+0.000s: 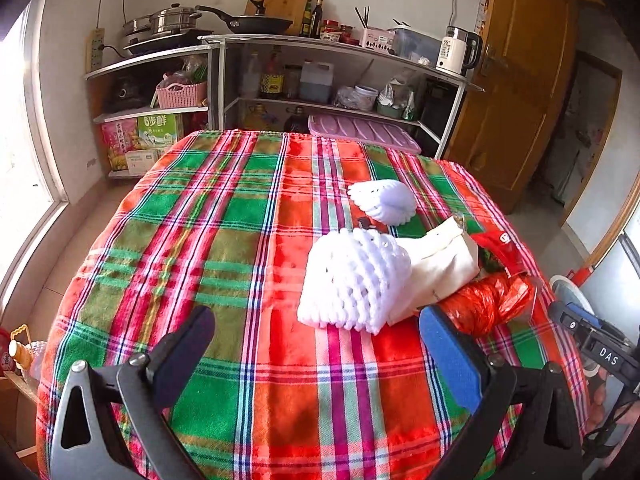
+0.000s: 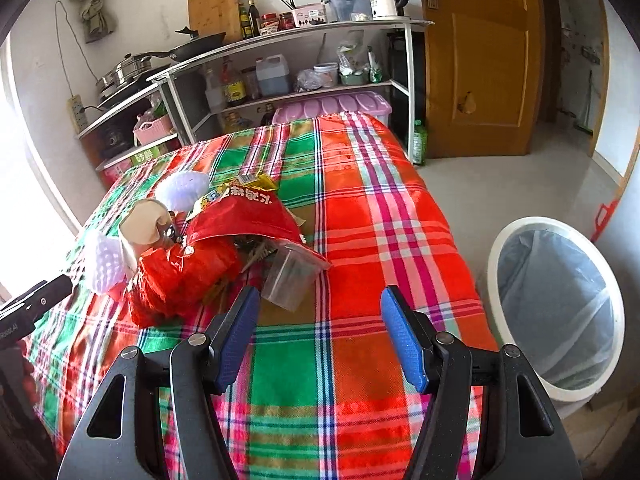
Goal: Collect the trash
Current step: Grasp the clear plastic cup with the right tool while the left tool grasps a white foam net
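Left wrist view shows the left claw (image 1: 316, 344) spread wide and holding nothing, its blue pad just beside the white foam net (image 1: 352, 280) and red plastic bag (image 1: 488, 304) on the plaid-covered counter (image 1: 224, 216). Right claw (image 2: 320, 320) is likewise spread and bare, near a clear plastic cup (image 2: 290, 276) beside a red snack bag (image 2: 244, 216); a lined white bin (image 2: 556, 308) stands on the floor alongside.

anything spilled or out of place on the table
Yes: a red snack bag lies torn open on the plaid tablecloth, dark bits spilling out beside a tipped clear plastic cup. Crumpled red plastic and white foam nets are heaped alongside.
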The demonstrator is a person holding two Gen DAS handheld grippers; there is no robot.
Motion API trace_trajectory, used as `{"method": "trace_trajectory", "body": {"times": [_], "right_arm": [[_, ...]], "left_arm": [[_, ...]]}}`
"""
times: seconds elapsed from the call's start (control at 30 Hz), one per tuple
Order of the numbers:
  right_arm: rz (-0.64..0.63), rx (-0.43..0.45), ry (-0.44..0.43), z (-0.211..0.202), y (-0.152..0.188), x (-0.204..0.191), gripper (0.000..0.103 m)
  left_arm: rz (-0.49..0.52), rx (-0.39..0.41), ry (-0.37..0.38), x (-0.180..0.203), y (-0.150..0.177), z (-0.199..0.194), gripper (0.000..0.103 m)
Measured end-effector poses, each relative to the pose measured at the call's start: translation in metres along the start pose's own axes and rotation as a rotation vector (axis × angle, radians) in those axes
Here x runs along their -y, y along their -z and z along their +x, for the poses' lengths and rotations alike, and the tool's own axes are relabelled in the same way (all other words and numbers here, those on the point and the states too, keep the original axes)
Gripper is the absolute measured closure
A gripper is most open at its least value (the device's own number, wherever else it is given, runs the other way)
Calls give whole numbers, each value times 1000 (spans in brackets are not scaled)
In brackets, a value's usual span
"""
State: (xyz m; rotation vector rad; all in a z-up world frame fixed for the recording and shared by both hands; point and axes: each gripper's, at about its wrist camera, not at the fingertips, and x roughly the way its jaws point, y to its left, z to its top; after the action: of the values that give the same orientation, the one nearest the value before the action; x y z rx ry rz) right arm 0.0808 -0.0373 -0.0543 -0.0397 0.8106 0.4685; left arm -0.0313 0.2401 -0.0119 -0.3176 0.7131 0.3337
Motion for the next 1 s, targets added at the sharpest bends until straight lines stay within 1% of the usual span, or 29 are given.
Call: {"method": "trace_trajectory", "body": {"times": [0.1,0.17,0.27,0.33,0.37,0.53,0.67,0.73,0.77,0.8,0.87,0.93,1.0], "right_arm": [[45,-38,-27,12,-4,3,39],[72,-66,-29,21,-7,5,39],[93,-78,-32,28,-9,8,39],[116,-87,-37,34,-11,10,39],[123,-89,-46,35,-11,11,40],[108,-98,-68,45,-16,6,42],[105,-111,-63,56,-21,4,54],[110,-107,-64,57,-21,5,58],[111,-105,-65,57,-22,5,60],[112,-105,-67,57,-23,5,61],[108,-102,-71,57,-23,5,69],[109,-104,-71,57,-23,5,71],[107,-100,-73,58,-22,6,71]], "left_arm": [[-1,-21,14,2,-8,13,0],[-4,-33,24,1,-10,18,0],[-4,-48,12,1,-12,26,0],[-16,-55,17,0,-13,30,0],[-18,-62,25,0,-13,32,2],[-26,-94,38,-1,-13,42,14],[-16,-106,47,1,-13,47,22],[-2,-113,40,2,-13,51,29],[1,-118,39,2,-13,52,30],[5,-120,45,2,-13,53,35],[12,-123,50,4,-12,54,40],[20,-123,63,6,-12,53,50],[23,-118,62,8,-12,52,54]]}}
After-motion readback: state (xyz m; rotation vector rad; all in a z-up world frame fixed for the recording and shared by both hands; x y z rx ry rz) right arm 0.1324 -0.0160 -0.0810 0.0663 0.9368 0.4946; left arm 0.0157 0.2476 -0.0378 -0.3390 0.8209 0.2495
